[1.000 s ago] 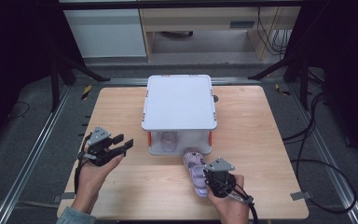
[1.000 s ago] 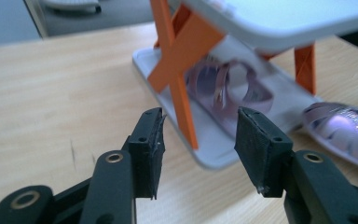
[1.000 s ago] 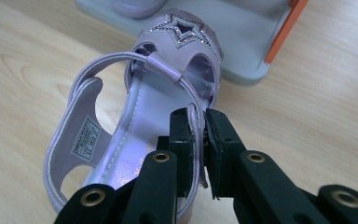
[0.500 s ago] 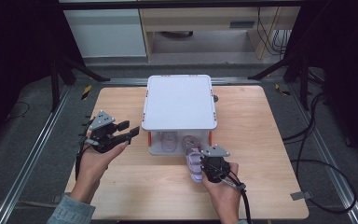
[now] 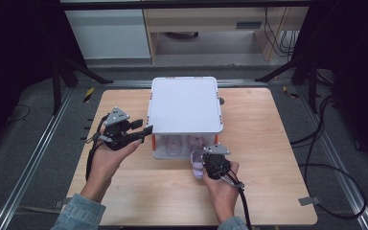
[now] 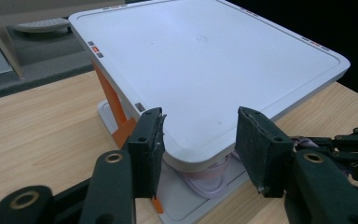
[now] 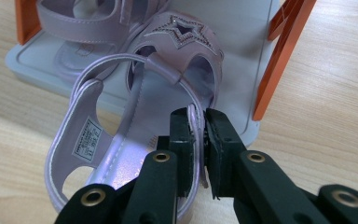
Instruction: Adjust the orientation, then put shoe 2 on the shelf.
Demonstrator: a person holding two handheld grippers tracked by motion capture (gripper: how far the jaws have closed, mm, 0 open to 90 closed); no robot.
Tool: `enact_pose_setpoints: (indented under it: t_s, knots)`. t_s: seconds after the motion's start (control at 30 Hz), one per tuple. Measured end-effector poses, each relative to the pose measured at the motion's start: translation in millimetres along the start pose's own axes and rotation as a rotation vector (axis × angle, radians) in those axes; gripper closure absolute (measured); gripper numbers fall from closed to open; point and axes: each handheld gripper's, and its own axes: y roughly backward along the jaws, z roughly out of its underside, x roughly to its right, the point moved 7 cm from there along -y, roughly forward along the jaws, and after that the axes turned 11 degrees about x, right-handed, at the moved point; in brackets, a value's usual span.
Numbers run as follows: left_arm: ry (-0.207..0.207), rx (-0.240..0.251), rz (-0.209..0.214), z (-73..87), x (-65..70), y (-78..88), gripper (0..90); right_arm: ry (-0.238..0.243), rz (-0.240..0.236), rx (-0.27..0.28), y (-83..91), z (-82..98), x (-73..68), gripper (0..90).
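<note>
Sandals are what this is about: a lilac sandal [image 7: 135, 140] lies with its toe on the grey base of a small rack [image 5: 184, 108] and its heel out on the desk [image 5: 278, 158], and the right gripper [image 7: 199, 140] has its jaws pressed onto the thin heel strap. A second sandal [image 7: 81, 25] sits farther in on the same base, under the white top and between the orange posts. The left gripper [image 6: 198, 140] hovers with jaws spread on either side of the near corner of the white top, not quite gripping it as far as I can tell. From the high view the rack stands mid-desk, the left gripper [image 5: 124, 130] at its left front corner and the right gripper [image 5: 211, 163] just in front of it. My guess is that the step in hand is sliding the sandal in beside its mate, though it could equally be coming out. Either way the next move needs the rack steadied, probably by the left gripper, and a level motion so the strap does not slip or snag a post.
</note>
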Motion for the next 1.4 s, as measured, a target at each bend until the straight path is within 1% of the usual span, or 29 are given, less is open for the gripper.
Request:
enact_pose_setpoints:
  t_s: [0.17, 0.27, 0.43, 0.6, 0.7, 0.83, 0.9, 1.1, 1.4]
  knots:
    - [-0.014, -0.008, 0.008, -3.1, 4.9, -7.3, 50.9, -0.010, 0.015, 0.013, -5.6, -2.3, 0.7, 82.1]
    - [-0.014, -0.012, 0.010, -4.0, 7.1, -13.3, 51.0, -0.028, 0.024, 0.021, -8.3, -4.2, 1.9, 82.1]
    - [-0.015, -0.013, 0.012, -5.8, 9.3, -21.8, 51.5, -0.020, 0.031, 0.026, -12.5, -5.3, 0.9, 82.1]
    - [-0.023, -0.030, 0.014, -4.6, 11.3, -31.6, 51.7, -0.017, 0.039, 0.031, -17.3, -6.1, -0.5, 82.1]
    - [-0.019, -0.034, 0.014, -3.9, 11.9, -37.4, 51.9, -0.012, 0.039, 0.029, -20.3, -6.0, -1.3, 82.1]
    - [-0.021, -0.036, 0.016, -2.8, 13.2, -41.6, 52.2, -0.012, 0.039, 0.031, -23.7, -7.5, -2.6, 82.1]
    - [-0.030, -0.042, 0.015, -1.7, 13.2, -43.0, 52.1, -0.008, 0.041, 0.036, -24.6, -9.3, -2.7, 82.1]
    - [-0.023, -0.043, 0.004, -1.0, 11.4, -45.0, 52.3, -0.009, 0.055, 0.063, -29.0, -16.1, -2.0, 82.1]
    - [-0.027, -0.050, 0.002, 1.0, 11.1, -47.8, 52.6, 0.000, 0.078, 0.057, -35.4, -15.4, -0.9, 82.0]
